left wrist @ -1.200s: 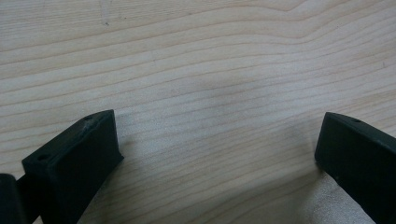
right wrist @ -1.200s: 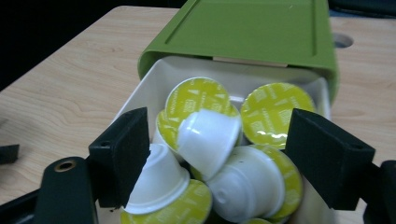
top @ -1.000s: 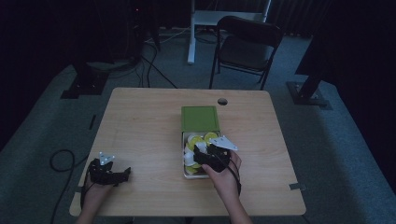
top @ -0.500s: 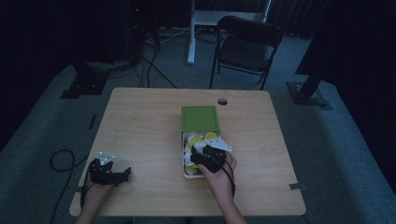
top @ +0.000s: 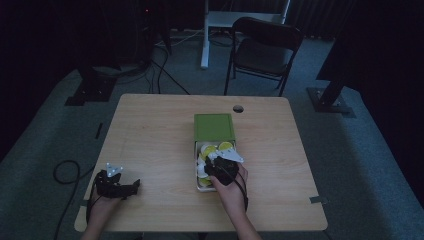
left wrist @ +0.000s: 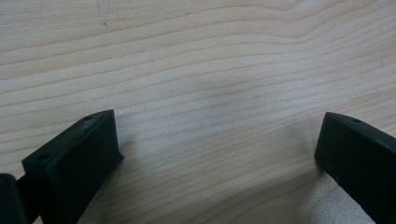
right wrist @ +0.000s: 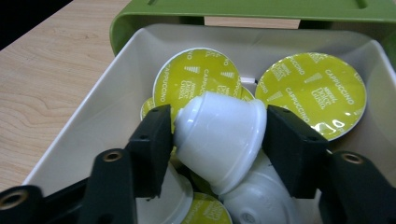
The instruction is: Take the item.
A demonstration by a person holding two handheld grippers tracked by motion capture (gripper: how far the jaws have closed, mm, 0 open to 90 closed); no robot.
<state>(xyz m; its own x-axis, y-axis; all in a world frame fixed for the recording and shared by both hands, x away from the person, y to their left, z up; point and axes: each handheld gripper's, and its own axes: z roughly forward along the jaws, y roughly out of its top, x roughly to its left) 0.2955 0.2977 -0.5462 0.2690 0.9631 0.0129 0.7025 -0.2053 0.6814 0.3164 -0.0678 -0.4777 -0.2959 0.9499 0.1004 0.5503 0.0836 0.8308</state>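
A green box (top: 214,127) stands mid-table with its cream drawer (top: 196,165) pulled out toward me. Inside lie several coffee capsules, white cups with yellow-green foil lids (right wrist: 313,93). My right gripper (top: 216,167) reaches into the drawer. Its jaws have just been closing, and in the right gripper view the right gripper (right wrist: 217,135) has both pads (right wrist: 154,140) pressed on a white capsule (right wrist: 219,140) lying on its side. My left gripper (top: 131,187) rests at the table's near left corner. In its own view the left gripper (left wrist: 217,154) stands open over bare wood.
The wooden table (top: 150,140) has a small round cable hole (top: 238,108) behind the box. A dark folding chair (top: 265,45) stands beyond the far edge. Cables trail over the floor at the left (top: 65,172).
My right gripper has edged a little left over the drawer and its jaws have closed onto the white capsule. The left hand has stayed put.
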